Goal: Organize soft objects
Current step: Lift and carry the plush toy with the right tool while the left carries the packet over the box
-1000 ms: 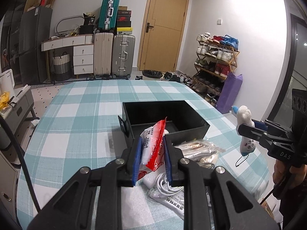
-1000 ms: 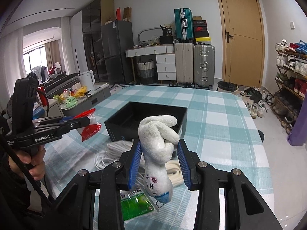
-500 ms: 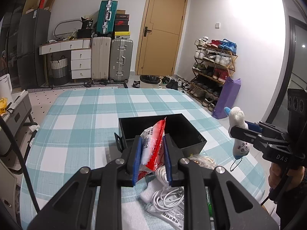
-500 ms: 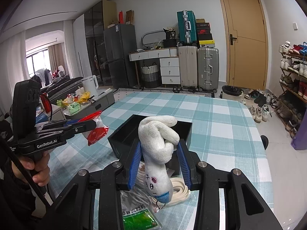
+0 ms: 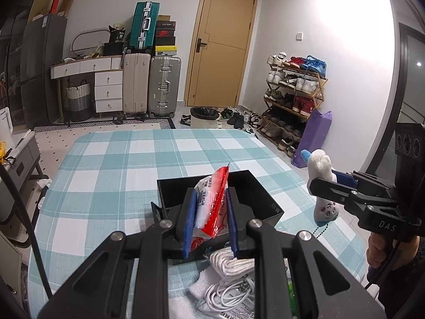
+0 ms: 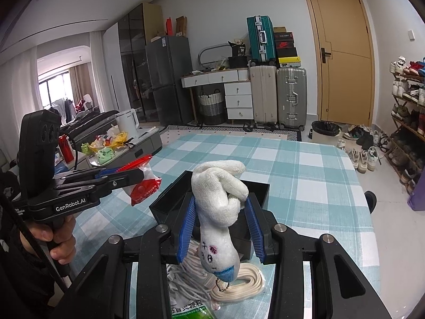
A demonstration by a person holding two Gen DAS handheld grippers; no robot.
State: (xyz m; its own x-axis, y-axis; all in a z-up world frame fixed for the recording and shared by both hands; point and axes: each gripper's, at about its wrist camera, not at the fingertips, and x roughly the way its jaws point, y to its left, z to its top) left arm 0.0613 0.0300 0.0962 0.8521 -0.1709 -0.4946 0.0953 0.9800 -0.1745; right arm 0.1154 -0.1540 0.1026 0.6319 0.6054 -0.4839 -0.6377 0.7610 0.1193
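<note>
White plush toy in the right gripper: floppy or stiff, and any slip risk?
Probably soft: the white plush toy bulges above the right gripper where the pads pinch it. Likely floppy, since its lower end with the bead chain hangs below the jaws. Slip risk looks low, fuzzy fabric against ridged pads.

left gripper (image 5: pixel 211 219): we've got it clamped on the red-and-white packet (image 5: pixel 212 207), angled a bit downward
right gripper (image 6: pixel 220 230): pinching the white plush toy (image 6: pixel 221 212)
hands: one wrapped round each handle
</note>
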